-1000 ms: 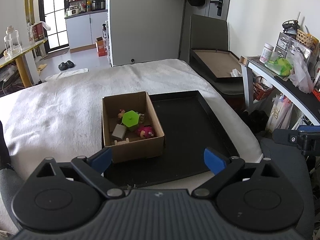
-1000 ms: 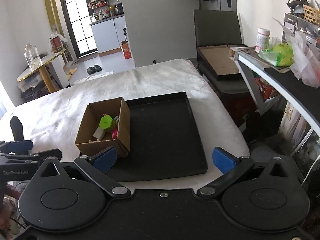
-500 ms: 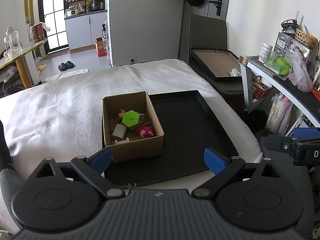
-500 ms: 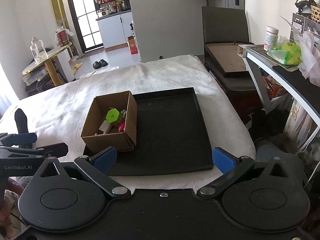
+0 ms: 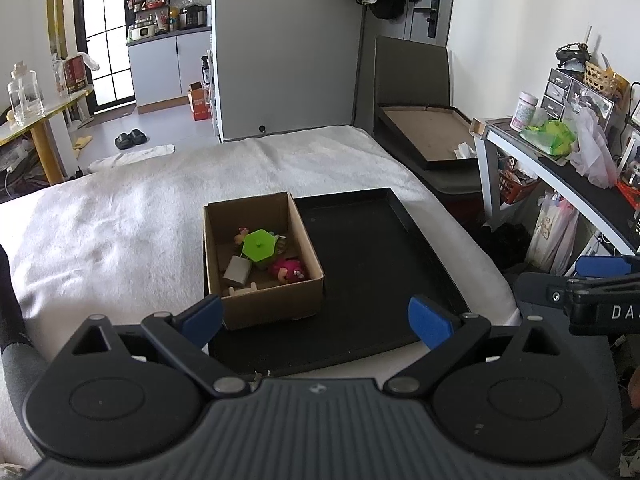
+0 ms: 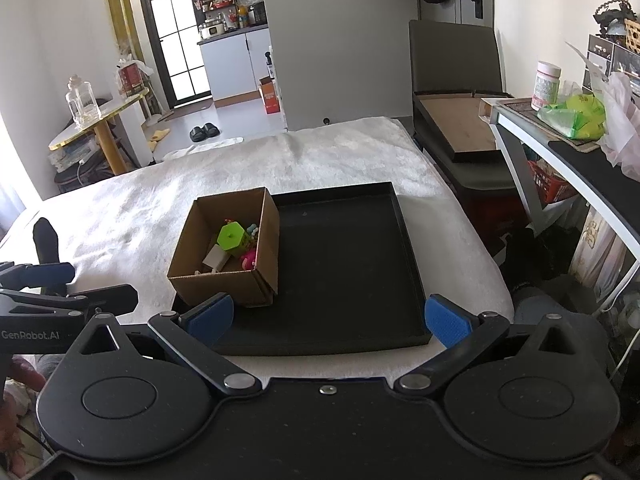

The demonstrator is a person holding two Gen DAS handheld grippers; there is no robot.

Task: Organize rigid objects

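left hand-held gripper (image 5: 316, 320): black, blue pads | right hand-held gripper (image 6: 326, 320): black, blue pads

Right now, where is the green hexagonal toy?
In both views the green hexagonal toy lies inside the cardboard box, on the black tray's left part, beside a pink toy.

The left gripper (image 5: 316, 318) hangs at 6 o'clock with its blue pads spread wide and nothing between them. Ahead, a cardboard box (image 5: 260, 256) sits in the left part of a black tray (image 5: 384, 248) on a white blanket (image 5: 120, 216). Inside lie a green lid (image 5: 260, 245), a pink toy (image 5: 287, 270) and a grey block (image 5: 237, 270). The right gripper (image 5: 592, 292) shows at 3 o'clock.
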